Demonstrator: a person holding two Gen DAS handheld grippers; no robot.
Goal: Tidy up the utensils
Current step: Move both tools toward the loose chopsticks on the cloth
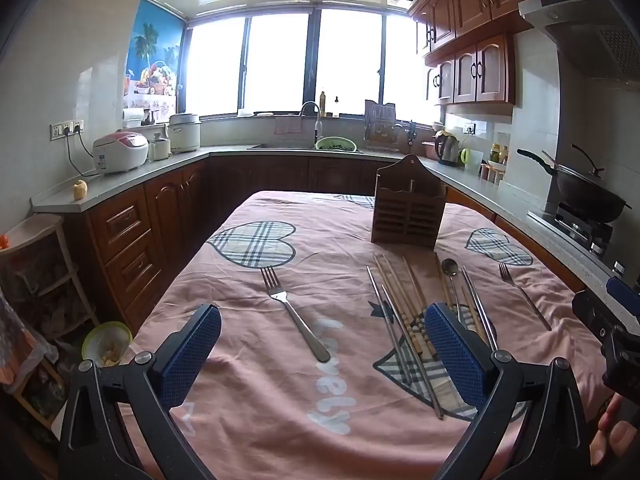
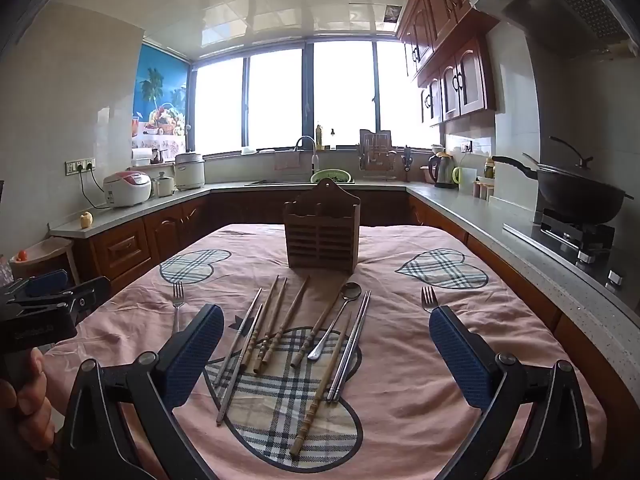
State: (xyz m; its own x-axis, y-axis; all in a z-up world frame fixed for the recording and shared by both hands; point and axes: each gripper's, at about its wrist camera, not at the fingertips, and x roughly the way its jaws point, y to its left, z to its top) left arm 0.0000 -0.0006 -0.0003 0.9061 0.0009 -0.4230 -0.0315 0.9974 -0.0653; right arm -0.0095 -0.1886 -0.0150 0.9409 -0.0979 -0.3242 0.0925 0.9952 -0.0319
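A brown wooden utensil holder [image 1: 408,208] [image 2: 322,236] stands upright at the far end of the pink-clothed table [image 1: 248,360] [image 2: 400,380]. Before it lie several wooden and steel chopsticks [image 1: 404,320] [image 2: 276,328] and a steel spoon [image 1: 451,272] [image 2: 340,320]. One fork [image 1: 294,312] [image 2: 177,300] lies to the left, another fork [image 1: 524,292] [image 2: 428,298] to the right. My left gripper [image 1: 324,328] hovers open above the left fork. Over the chopsticks, my right gripper [image 2: 326,328] is open and holds nothing.
Grey counters on brown cabinets ring the table. A wok [image 2: 576,196] sits on the stove at right, a kettle [image 2: 442,170] and rice cookers [image 1: 120,152] on the counters. A low shelf [image 1: 36,264] and a bowl [image 1: 107,342] stand at the left.
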